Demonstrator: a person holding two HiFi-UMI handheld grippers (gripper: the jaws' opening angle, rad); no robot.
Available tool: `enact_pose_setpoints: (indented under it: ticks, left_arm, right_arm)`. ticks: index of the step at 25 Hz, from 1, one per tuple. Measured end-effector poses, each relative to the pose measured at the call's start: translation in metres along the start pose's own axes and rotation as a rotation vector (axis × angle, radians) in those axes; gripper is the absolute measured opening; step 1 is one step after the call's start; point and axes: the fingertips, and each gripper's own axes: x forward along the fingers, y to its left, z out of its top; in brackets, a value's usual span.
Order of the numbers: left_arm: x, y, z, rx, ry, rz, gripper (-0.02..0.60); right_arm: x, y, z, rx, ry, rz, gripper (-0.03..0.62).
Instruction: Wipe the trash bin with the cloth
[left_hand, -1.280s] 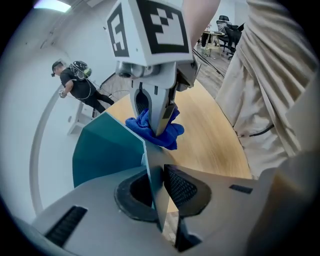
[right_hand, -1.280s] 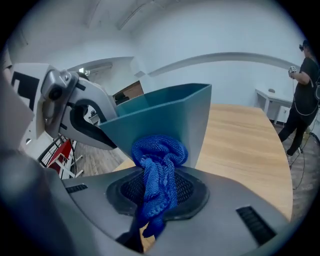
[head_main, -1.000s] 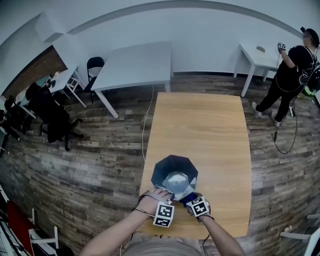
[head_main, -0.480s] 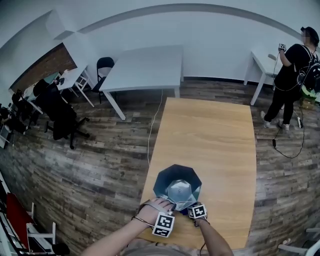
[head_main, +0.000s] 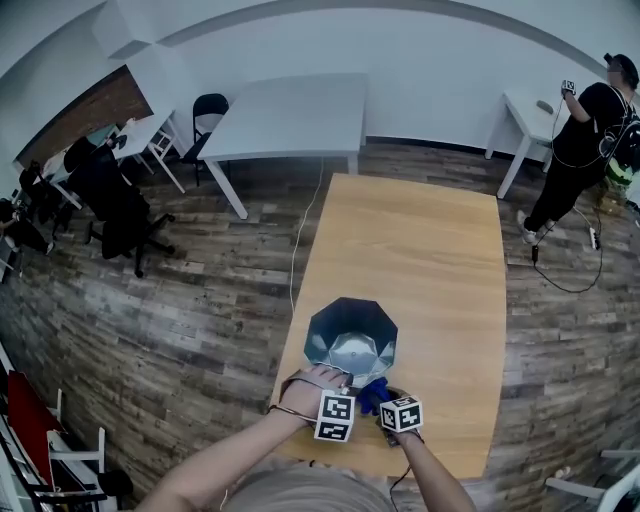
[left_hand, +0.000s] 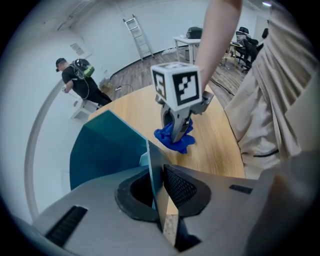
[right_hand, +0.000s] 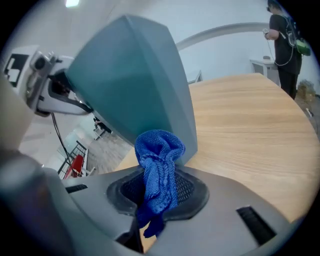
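The teal faceted trash bin stands upright on the wooden table's near end. My left gripper is shut on the bin's near rim, and the thin wall runs between its pads. My right gripper is shut on a bunched blue cloth. It holds the cloth at the bin's near right side, low by the tabletop. In the right gripper view the cloth's top lies against the bin's lower wall. The left gripper view shows the right gripper pointing down with the cloth at its tips.
The wooden table stretches away beyond the bin. A white table and chairs stand further back. A person stands by a small white table at the far right. My own arms and body crowd the table's near edge.
The right gripper with the cloth went in against the bin's near side and came back, so the cloth shows again. The left gripper kept its hold on the rim.
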Motion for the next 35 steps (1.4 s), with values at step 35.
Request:
enact_pose_setpoints:
  ticks: [35]
  left_arm:
    - [0.002,0.008,0.017,-0.093,-0.070,-0.099,0.038]
  right_arm:
    - [0.052,-0.001,-0.004,0.076,0.041,-0.015,0.077]
